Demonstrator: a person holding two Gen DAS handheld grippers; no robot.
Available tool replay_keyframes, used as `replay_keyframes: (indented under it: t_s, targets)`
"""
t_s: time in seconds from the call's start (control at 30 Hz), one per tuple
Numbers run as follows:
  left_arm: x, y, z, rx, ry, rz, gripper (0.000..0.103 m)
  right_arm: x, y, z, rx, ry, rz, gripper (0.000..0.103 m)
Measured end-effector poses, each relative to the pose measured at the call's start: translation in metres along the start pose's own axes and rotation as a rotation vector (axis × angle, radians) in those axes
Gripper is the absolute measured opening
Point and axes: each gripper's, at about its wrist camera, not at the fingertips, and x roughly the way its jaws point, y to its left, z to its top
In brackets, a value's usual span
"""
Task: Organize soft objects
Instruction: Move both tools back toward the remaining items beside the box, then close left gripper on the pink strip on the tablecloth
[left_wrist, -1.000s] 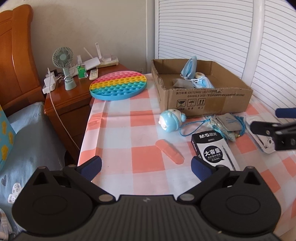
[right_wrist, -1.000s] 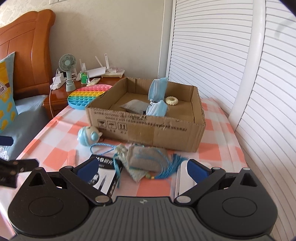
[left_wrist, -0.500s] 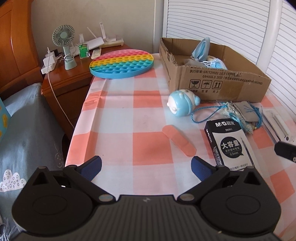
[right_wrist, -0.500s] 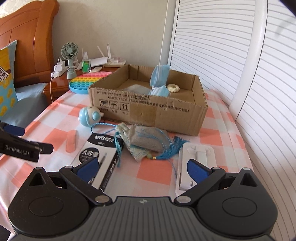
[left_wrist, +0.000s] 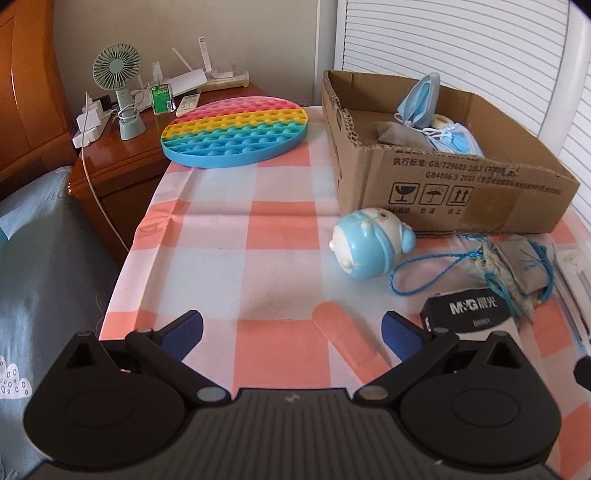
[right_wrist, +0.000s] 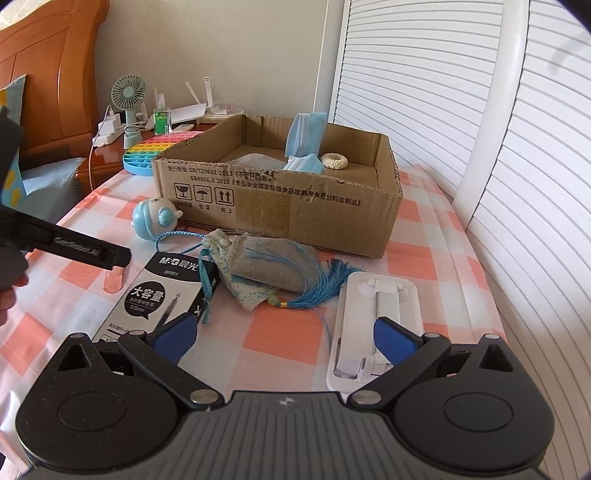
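Corrugated cardboard box (right_wrist: 295, 206) is seen holding pleated masks (right_wrist: 306, 133); both the left gripper (left_wrist: 291, 330) and right gripper (right_wrist: 282, 334) are spread wide, empty, above a possibly rubbery pink strip (left_wrist: 343, 332).

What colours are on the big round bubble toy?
The round bubble toy has pink, yellow, green and blue stripes, clearest in the left wrist view.

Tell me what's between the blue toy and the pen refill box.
A blue cord loop from the pouch lies between the blue toy and pen refill box, per the left wrist view.
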Motion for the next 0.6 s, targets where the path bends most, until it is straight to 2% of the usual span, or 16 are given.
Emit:
replay_keyframes:
  t_s: [0.37,0.53,0.6]
  targets:
    - [0.000,0.013,-0.013,-0.029,0.012,0.019,0.102,-0.003,-0.001,0.001,-0.002,-0.020,0.010,0.103]
    - [-0.007,0.020,-0.022,-0.063,0.002,0.056,0.102,-0.005,0.001,0.000,-0.006,-0.023,0.024,0.103]
    - [-0.010,0.018,-0.026,-0.064,-0.010,0.062,0.099,-0.005,0.002,-0.001,-0.008,-0.023,0.030,0.103]
